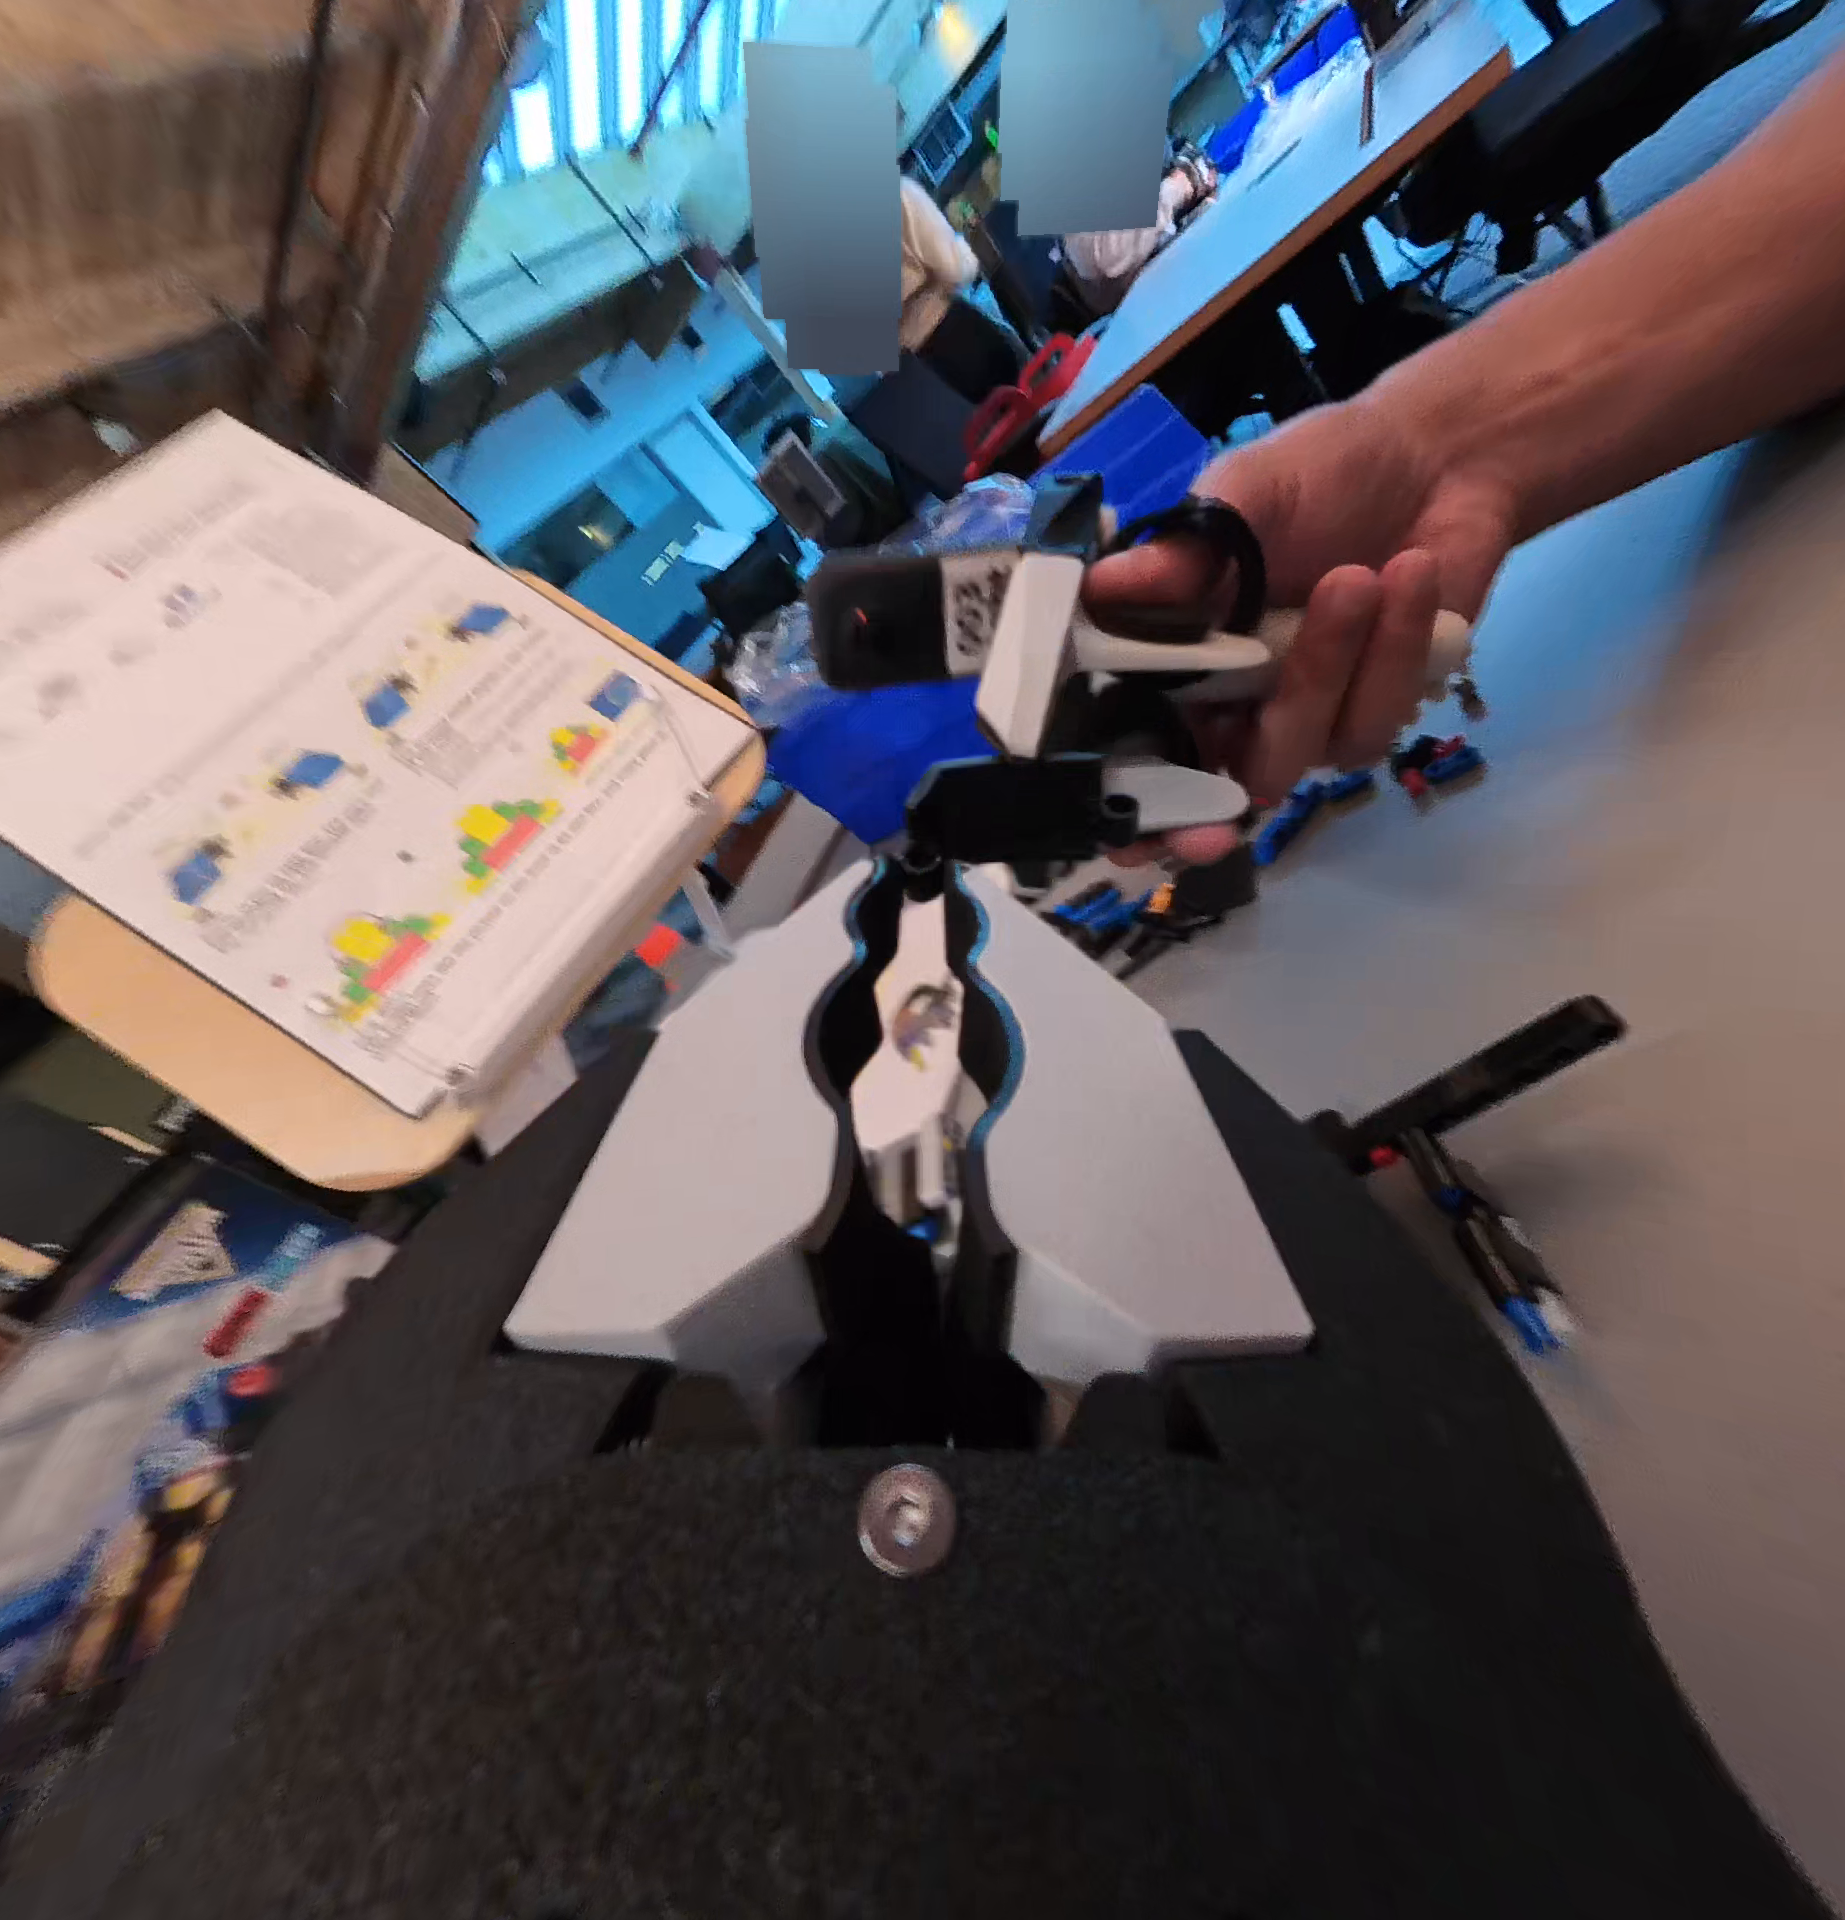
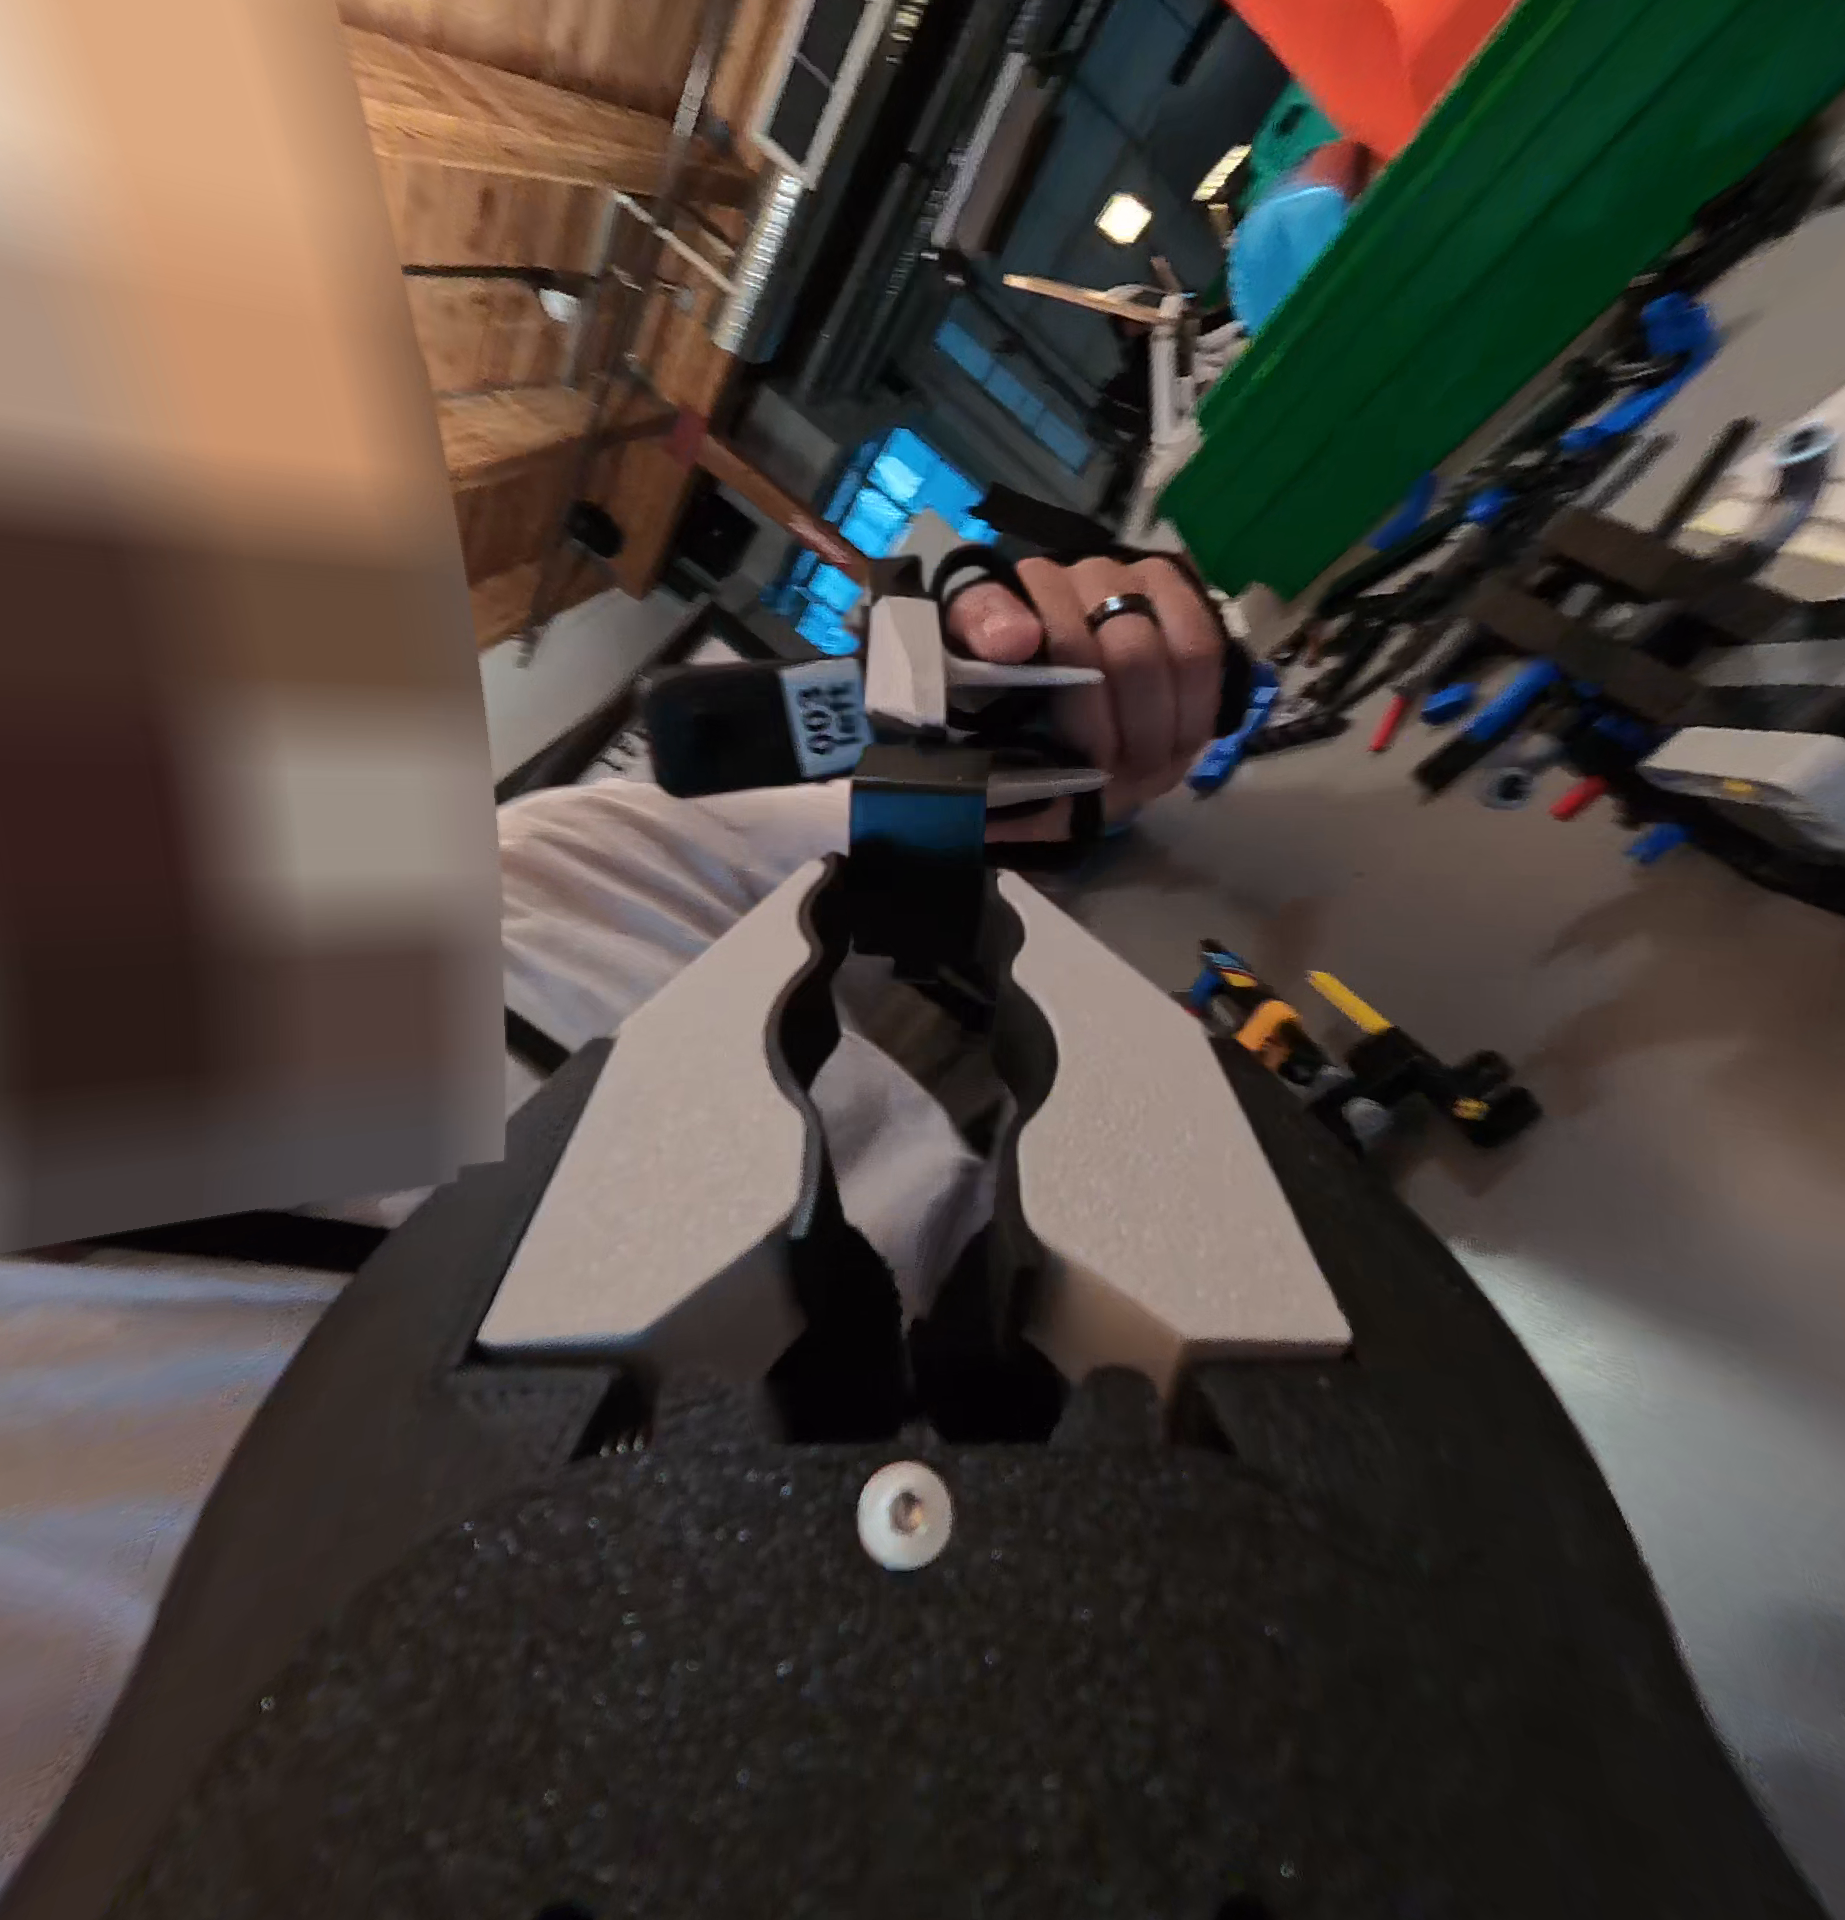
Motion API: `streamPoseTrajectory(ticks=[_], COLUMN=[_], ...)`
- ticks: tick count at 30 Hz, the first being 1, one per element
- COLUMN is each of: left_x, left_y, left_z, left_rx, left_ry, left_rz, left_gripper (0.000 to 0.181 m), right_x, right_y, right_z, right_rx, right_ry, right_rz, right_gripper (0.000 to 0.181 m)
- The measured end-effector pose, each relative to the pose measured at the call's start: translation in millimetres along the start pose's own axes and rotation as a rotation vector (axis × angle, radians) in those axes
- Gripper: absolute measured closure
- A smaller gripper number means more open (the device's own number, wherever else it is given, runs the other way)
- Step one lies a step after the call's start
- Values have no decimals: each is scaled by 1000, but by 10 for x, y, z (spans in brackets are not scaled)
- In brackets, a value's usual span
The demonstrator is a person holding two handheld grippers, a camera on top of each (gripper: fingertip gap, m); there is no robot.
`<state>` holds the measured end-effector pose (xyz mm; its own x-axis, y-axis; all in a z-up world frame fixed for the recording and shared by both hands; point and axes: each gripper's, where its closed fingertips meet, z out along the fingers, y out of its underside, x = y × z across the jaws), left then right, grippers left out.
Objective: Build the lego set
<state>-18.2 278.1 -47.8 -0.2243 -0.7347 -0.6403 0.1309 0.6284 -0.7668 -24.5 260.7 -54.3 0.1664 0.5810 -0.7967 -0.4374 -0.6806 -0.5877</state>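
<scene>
In the left wrist view my left gripper (image 1: 915, 878) is shut on a small black pin at the lower end of a black lego piece (image 1: 1011, 810). The right gripper (image 1: 1043, 675), held by a hand (image 1: 1344, 582), faces it just behind that piece. In the right wrist view my right gripper (image 2: 913, 894) is shut on the black lego piece (image 2: 913, 831), with both fingertips against its sides. The left gripper (image 2: 897, 675) and the hand on it (image 2: 1115, 644) face me right behind the piece. Both grippers are held in the air above the grey table (image 1: 1624, 935).
An instruction sheet on a wooden board (image 1: 378, 748) stands at the left. Loose blue and black lego parts (image 1: 1313, 805) and a black beam (image 1: 1489, 1060) lie on the table. A green bin (image 2: 1417, 364), a part-built model (image 2: 1624, 623) and small parts (image 2: 1365, 1049) lie at the right. The tips of both grippers are at nearly the same place.
</scene>
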Motion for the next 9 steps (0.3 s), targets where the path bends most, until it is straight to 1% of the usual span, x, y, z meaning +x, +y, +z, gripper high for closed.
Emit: streamPoseTrajectory(ticks=[1,2,3,4,6,7,8,9], left_x=[51,81,67,53,-3,3,22,9], left_y=[42,98,155,223,381,440,490,522], left_z=[-10,-32,-64,-106,-215,-283,-356,-431], left_rx=[-10,-34,-60,-92,-174,-202,-226,-235], left_ry=[36,63,63,65,46,52,64,47], left_rz=[-42,-83,-127,-167,-244,-283,-323,-353], left_gripper=[175,170,167,168,171,172,172,172], right_x=[51,106,179,269,485,590,677,747], right_y=[15,31,30,8,-35,-14,68,183], right_z=[-18,-43,-87,-159,-388,-522,-638,-729], right_rx=[-21,-49,-72,-93,-178,-259,-370,-480], right_ry=[59,127,213,323,594,727,827,892], right_rz=[-37,-83,-131,-191,-357,-426,-465,-479], right_gripper=[158,158,158,158,158,158,158,158])
